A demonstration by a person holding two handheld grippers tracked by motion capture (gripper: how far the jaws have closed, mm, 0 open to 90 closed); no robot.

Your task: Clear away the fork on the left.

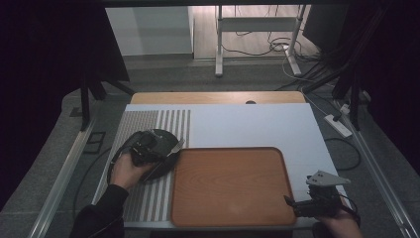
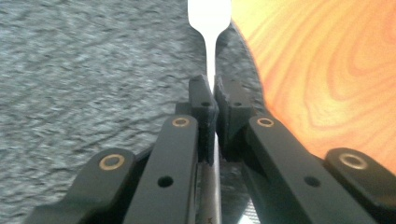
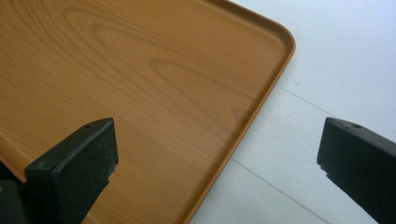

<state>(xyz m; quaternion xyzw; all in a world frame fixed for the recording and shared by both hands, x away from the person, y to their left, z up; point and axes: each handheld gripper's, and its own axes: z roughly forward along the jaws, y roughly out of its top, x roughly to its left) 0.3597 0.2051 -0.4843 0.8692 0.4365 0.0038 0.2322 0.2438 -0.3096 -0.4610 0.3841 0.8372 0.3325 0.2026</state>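
Note:
My left gripper hovers over a dark round plate on the striped mat, just left of the wooden tray. It is shut on a thin silver utensil whose end points at the tray's far left corner. In the left gripper view the jaws pinch the utensil's narrow neck, and its flared end sticks out ahead; I cannot tell which kind of utensil it is. My right gripper rests open at the tray's near right corner. Between its wide-set jaws lie only the tray rim and white table.
A white table cover lies beyond and right of the tray, with a grey striped mat along the left side. The tray's inside is bare wood. Desk legs and cables stand on the floor behind the table.

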